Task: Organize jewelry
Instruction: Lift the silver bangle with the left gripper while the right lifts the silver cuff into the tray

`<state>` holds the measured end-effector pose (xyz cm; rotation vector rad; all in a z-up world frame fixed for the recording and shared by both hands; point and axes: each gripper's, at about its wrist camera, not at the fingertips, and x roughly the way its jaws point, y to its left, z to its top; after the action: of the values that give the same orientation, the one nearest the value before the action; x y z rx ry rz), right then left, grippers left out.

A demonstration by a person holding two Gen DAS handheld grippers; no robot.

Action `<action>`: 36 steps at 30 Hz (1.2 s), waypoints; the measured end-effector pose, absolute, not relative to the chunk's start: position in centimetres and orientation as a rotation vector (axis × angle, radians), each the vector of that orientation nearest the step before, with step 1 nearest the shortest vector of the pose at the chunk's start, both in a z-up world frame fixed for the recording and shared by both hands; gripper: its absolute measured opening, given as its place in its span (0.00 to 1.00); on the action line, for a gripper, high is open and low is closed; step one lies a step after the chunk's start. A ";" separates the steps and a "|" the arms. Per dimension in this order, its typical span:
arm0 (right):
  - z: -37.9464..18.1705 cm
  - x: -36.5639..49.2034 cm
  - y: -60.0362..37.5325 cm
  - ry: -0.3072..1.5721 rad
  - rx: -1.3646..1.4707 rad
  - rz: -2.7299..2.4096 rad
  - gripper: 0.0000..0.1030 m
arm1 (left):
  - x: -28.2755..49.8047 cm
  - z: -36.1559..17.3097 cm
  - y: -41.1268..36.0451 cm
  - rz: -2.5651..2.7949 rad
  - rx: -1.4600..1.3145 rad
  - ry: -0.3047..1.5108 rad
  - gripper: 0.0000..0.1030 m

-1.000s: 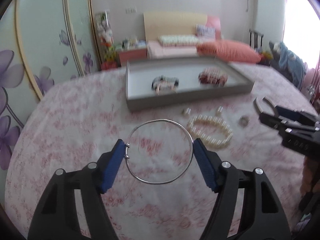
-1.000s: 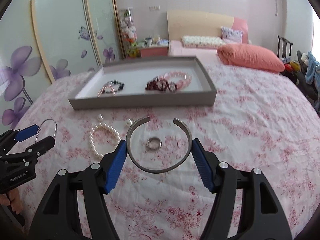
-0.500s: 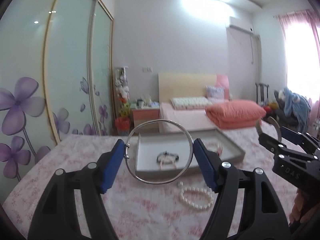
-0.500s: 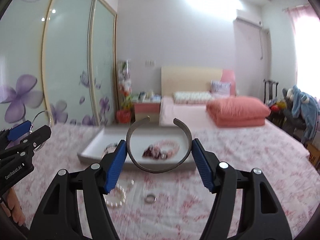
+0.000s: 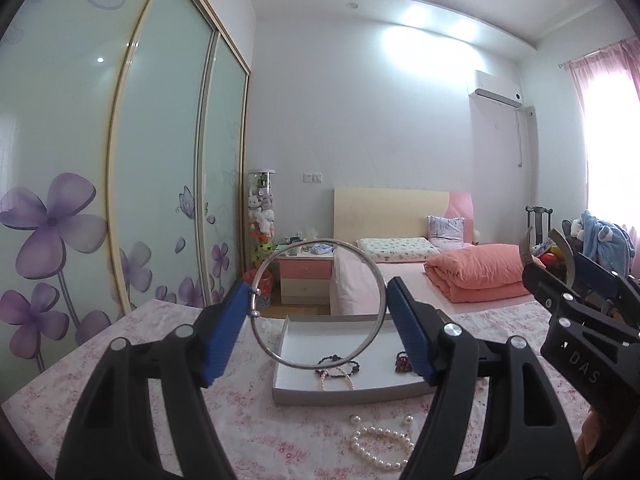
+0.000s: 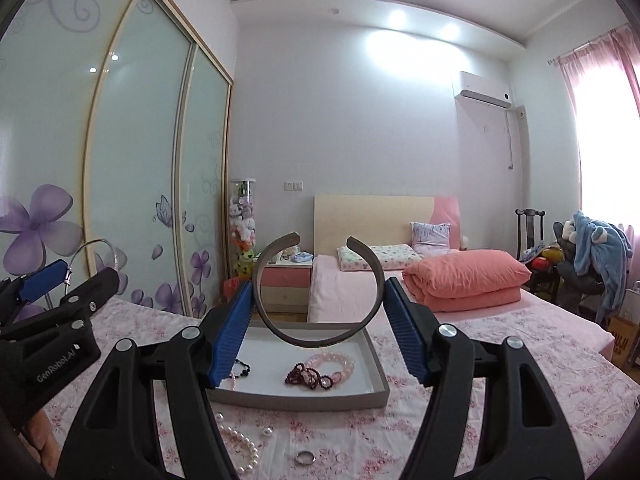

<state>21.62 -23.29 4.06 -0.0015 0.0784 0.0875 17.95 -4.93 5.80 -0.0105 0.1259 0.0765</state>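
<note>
Shiny metal bangle [image 5: 320,304], floral cloth [image 5: 132,364]

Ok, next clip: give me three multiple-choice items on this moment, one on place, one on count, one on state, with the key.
1. Where does the pearl bracelet lie?
A. in the tray
B. on the floral cloth, nearer the cameras than the tray
C. on the pillow

2. How many bangles are held in the air?
A. none
B. one
C. two

3. What does the right claw hold?
A. an open-ended cuff bangle
B. a closed thin wire hoop
C. nothing

Key: 1 B, it lies outside the grey tray, beyond its near wall. 2 C, the left claw clamps the thin hoop bangle and the right clamps the cuff bangle. 3 A, the band's ends stand apart at the top.
</note>
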 end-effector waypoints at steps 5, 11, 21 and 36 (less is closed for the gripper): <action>4.1 22.3 -23.7 0.077 0.000 0.077 0.64 | 18.8 5.8 -5.0 0.085 -0.014 0.124 0.67; 4.0 23.1 -23.5 0.079 0.001 0.066 0.64 | 19.6 5.7 -5.0 0.091 -0.016 0.123 0.67; 3.9 24.3 -22.6 0.090 0.016 0.076 0.64 | 21.2 5.5 -4.5 0.104 0.002 0.131 0.67; 0.8 32.8 -21.7 0.286 0.044 0.070 0.64 | 28.4 2.8 -3.6 0.053 -0.007 0.229 0.67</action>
<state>32.79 -21.70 0.85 0.0435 0.2864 0.0703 28.44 -3.65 2.80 -0.0070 0.2291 0.0534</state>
